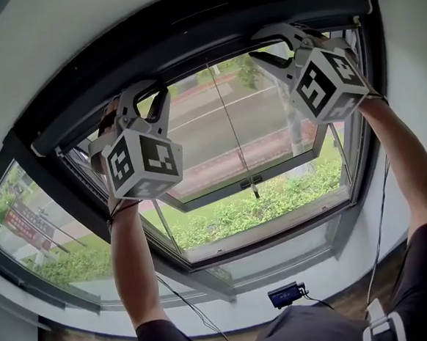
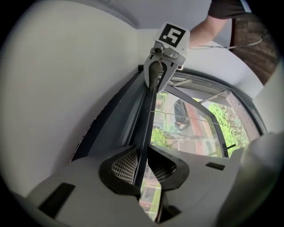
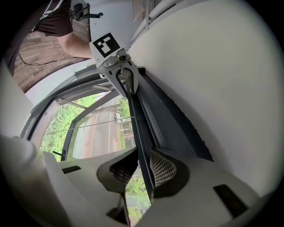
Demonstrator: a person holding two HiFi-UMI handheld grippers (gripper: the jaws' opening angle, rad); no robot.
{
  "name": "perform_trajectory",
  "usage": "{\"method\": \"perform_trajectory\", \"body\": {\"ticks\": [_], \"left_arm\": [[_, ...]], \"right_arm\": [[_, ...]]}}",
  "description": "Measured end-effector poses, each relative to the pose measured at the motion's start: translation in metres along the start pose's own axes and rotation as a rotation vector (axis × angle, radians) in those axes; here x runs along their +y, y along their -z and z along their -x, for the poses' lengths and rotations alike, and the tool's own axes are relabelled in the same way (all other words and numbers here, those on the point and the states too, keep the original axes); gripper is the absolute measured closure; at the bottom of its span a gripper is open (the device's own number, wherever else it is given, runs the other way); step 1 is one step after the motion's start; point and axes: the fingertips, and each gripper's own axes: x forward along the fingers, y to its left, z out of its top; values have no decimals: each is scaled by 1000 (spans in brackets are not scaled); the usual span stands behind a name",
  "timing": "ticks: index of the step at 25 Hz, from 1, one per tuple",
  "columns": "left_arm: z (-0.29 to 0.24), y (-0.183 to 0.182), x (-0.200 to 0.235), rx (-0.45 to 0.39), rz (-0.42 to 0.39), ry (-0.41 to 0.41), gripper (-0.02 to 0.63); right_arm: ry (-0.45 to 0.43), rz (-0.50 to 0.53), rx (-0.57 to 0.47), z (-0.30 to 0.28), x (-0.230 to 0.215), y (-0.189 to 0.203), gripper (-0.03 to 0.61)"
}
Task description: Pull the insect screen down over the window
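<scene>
Looking steeply up from beneath a window [image 1: 188, 131], sash tilted outward, road and greenery beyond. No mesh of the insect screen over the glass yet, only its dark pull bar [image 2: 144, 128] high along the top of the frame, tucked close under the housing. Thin cord [image 1: 232, 131] hanging from mid-bar, with a small toggle at its end.

Probably light, and stiff along its length. Mesh behind it likely soft and easily creased or torn. Quite possibly sprung, so resisting the pull and apt to snap back if let go. Smooth, narrow lip, liable to slide out of a loose pinch. Best taken on the bar itself, one hold toward each end, and drawn down evenly to avoid skewing and jamming.

Toward the bar's left end, left tool [image 2: 142, 149] up at the lip, jaws narrowed to a slim gap and clamped on it, textured pads [image 2: 125, 165] pressing against its faces. Toward the other end, right tool [image 3: 143, 150] likewise clenched on the same bar. Nothing else held. Both arms stretched overhead.
</scene>
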Motion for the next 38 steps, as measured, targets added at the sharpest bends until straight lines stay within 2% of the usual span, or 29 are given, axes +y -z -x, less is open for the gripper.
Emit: {"method": "perform_trajectory", "body": {"ticks": [2,3,6,10,14,22,29,35,38], "left_arm": [[0,-1,2,-8,16,20,550],[-1,-1,3,-2,12,25,569],[-2,1,3,28,-18,24,572],[-2,7,1,85,-102,5,578],[-4,3,-1,139,-190,-16,581],[-8,-1,-2,119,-152,-3,583],[-9,0,-6,154,-187,14,589],[-1,2,-18,183,-177,87,591],[9,5,-40,183,-163,148,592]], "right_arm": [[-20,-3,16,-2,-2,1,494],[-33,5,28,-3,-2,2,494],[-61,58,71,-7,2,4,495],[-69,94,90,-10,2,2,546],[-83,118,100,-8,1,1,546],[-86,174,134,-9,2,5,552],[-99,180,153,-8,5,6,554],[-170,163,157,-5,22,8,555],[-219,141,162,4,41,8,555]]}}
